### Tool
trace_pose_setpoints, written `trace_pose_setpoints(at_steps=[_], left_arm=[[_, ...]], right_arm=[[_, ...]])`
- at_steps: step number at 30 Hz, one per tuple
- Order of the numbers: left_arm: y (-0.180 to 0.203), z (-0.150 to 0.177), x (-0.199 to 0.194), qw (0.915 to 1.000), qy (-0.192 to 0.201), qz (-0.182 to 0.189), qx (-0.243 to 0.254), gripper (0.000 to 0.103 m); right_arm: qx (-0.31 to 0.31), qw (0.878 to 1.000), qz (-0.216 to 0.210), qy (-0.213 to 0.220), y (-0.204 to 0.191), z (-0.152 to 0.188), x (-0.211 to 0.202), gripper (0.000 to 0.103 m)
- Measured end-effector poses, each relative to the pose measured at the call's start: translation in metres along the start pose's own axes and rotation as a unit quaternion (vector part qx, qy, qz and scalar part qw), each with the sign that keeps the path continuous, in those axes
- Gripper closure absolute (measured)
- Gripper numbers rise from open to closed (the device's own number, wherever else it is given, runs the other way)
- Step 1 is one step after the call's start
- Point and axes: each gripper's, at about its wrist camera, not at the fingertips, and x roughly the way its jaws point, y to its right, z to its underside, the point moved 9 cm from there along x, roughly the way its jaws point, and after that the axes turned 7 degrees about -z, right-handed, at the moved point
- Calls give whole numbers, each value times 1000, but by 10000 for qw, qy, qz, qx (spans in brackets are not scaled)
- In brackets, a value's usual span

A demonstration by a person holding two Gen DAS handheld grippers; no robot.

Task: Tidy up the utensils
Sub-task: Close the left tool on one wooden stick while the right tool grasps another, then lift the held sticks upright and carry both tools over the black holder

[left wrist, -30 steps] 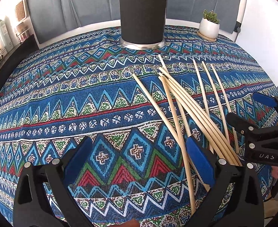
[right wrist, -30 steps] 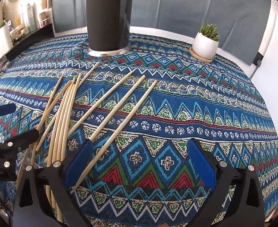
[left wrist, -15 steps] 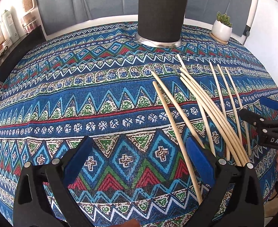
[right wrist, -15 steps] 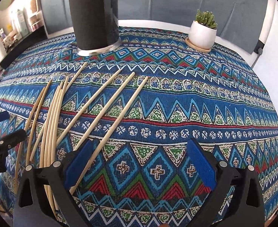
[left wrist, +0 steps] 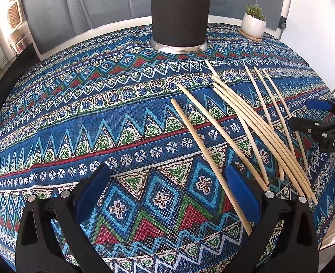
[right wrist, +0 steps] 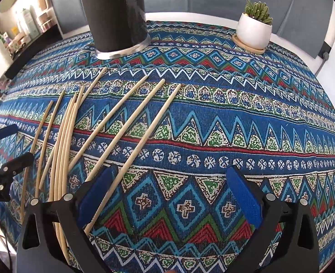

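Several long wooden chopsticks point(left wrist: 254, 122) lie fanned out on the patterned tablecloth point(left wrist: 99, 122); the right wrist view shows the same chopsticks point(right wrist: 71, 134) at its left. A tall black cylindrical holder point(left wrist: 180, 11) with a metal base stands at the back, also seen as the holder point(right wrist: 116, 13) in the right wrist view. My left gripper point(left wrist: 167, 191) is open above the cloth, its right finger beside the nearest chopstick. My right gripper point(right wrist: 170, 193) is open too, its left finger over a chopstick's end. Each gripper appears at the edge of the other's view.
A small succulent in a white pot point(right wrist: 255, 30) on a wooden coaster stands at the back right. A counter with bottles and jars point(right wrist: 24, 29) lies beyond the table's left side. A white wall point(left wrist: 315, 22) is at the right.
Both grippers have drifted left and slightly back, so the chopsticks and holder shifted right in the left view. Both stay open and nothing on the table has moved.
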Motion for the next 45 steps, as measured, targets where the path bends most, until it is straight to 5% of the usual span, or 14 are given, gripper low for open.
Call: trace_pose_setpoints(at_steps=[6,9,11,12,15,18,24,33,45], left_arm=[[0,3,-2,9975,-104,398,581,5],[-3,3,-3,9965,-168,438,685,16],[-12,2,-6,9969,-223,421,628,32],[-19,2,-7,9973,-246,394,562,46],[-40,3,-7,9981,-314,406,354,81],[-53,8,-8,9983,-354,436,128,92],[-65,9,-12,9988,-282,387,-128,98],[-78,-17,-48,9995,264,158,-117,98],[-80,-74,-123,9895,1442,66,-63,98]], right_arm=[[-829,9947,-426,-444,-1,-1,4,9],[-843,9946,-438,-425,9,0,-4,43],[-620,9963,-404,-433,28,0,-11,96],[-428,9972,-438,-437,41,2,-12,98],[107,9945,-962,-408,63,8,-15,99],[452,9904,-1278,-251,71,15,-21,98],[585,9829,-1682,470,72,13,-56,98],[313,9811,-1591,1053,66,-4,-105,98],[-63,9682,-1758,1781,38,-42,-156,98]])
